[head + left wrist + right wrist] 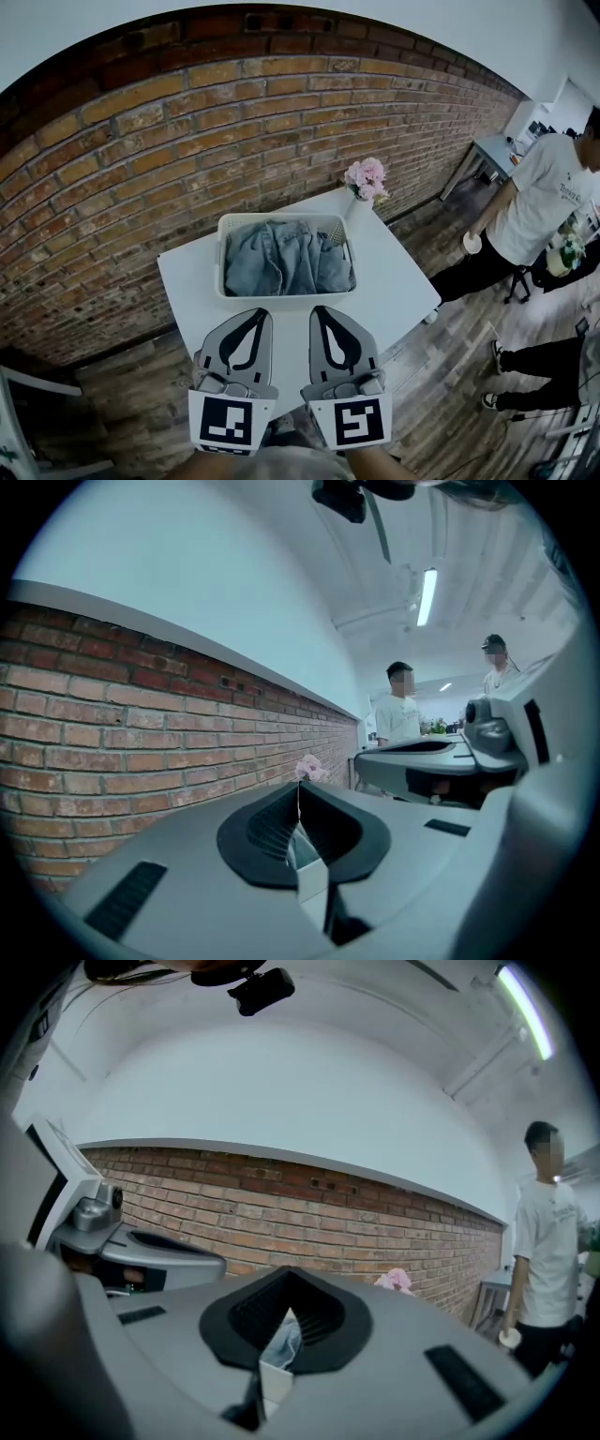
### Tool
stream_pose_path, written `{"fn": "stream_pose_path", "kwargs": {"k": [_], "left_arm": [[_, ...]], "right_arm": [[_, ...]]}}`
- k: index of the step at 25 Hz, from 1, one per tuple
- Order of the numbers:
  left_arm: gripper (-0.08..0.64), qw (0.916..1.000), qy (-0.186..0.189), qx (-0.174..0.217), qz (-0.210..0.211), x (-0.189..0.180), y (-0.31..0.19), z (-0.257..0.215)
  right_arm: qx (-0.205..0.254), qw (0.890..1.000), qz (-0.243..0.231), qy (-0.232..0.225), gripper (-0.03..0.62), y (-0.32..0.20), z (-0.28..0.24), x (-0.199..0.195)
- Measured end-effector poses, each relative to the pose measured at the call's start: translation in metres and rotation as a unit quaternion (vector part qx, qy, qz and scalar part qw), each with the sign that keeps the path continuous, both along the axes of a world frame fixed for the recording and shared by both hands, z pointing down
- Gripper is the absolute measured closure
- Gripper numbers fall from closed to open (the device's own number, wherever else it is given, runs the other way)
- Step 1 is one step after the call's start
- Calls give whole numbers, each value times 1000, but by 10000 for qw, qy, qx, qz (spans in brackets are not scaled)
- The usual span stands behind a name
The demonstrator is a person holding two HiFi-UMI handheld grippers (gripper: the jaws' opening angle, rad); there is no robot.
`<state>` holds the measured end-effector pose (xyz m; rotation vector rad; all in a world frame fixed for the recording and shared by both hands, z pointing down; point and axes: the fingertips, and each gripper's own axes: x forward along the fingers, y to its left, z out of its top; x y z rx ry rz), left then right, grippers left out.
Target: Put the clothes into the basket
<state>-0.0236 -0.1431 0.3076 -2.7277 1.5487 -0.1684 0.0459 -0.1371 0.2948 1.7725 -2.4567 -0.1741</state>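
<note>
Clothes [284,261], blue denim by the look of them, lie bunched inside the white basket [222,267], filling it nearly wall to wall, and that basket sits in the middle of the white surface [398,277] against the brick wall [178,131]. So the job looks as good as done from here, with no garment lying out on the surface. Now the grippers: the left gripper [255,317] and the right gripper [322,314] hang side by side at the near edge, just short of the basket, pointing level toward it. Both sets of jaws are pressed together with nothing caught in them, and only a sliver of blue shows beyond the right pair. If that denim needs another tuck, I'd say it handles soft and floppy but with some weight to it. It's not fragile or slippery, and it's likely to drape and drag when lifted. The best hold, I reckon, is one of the raised folds running down the middle of the heap, pinched across a thick ridge so the cloth doesn't slide out. Off at the far corner stand pink flowers [366,175] in a slim vase [357,208], close enough to the basket to knock if anyone swings wide. A person [548,202] in a white shirt waits over on the right, well apart.
</note>
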Motion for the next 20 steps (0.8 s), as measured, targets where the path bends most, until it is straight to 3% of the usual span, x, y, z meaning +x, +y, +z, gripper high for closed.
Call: {"fn": "stream_pose_path", "kwargs": {"k": [20], "left_arm": [[546, 9999, -4, -147, 17, -4, -3, 14]], "right_arm": [[-212, 9997, -114, -16, 587, 1, 14, -7]]}}
